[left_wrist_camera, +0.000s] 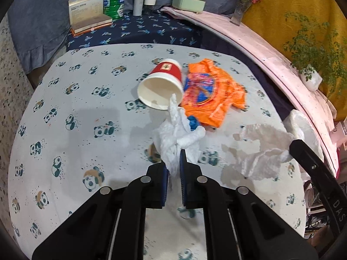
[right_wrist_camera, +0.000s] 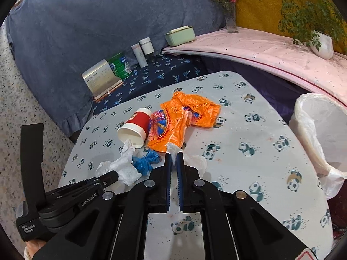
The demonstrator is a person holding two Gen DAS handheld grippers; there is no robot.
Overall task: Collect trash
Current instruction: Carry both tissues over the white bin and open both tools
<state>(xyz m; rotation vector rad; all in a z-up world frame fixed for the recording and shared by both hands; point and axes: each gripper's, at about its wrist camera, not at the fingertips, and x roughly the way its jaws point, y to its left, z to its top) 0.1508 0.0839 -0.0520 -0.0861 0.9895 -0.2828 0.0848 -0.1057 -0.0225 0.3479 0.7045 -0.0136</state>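
So, looking down the left gripper [left_wrist_camera: 173,162]: pinched narrow on a white tissue wad [left_wrist_camera: 175,136], blue pads clamped on its near end. Stretches straight away from the fingers, long axis pointing forward, far tip reaching up against the mouth of the paper cup [left_wrist_camera: 161,84]. Can't tell if actually touching the rim or just overlapping it in view.

Same deal with the right gripper [right_wrist_camera: 173,160]: squeezed nearly closed on a second tissue [right_wrist_camera: 196,161], most of it bulging out to the right of the fingers and lifted off the table [right_wrist_camera: 249,173], judging from the left wrist view.

Now the bit that matters for the drop: lined bin [right_wrist_camera: 314,130] off the table's right edge, so to the right of both grippers and slightly ahead. Much nearer the right one; for the left, a reach across the whole table. Probably smartest to dump the right load first, then swing the left over.

Left on the panda cloth: red-and-white cup tipped on its side with the opening facing the cameras, crumpled orange bag [right_wrist_camera: 186,119] just beside it, small blue scrap [right_wrist_camera: 145,162] near the left wad. Soft, light, floppy stuff all round, so likely to trail or snag on that cup when lifted.
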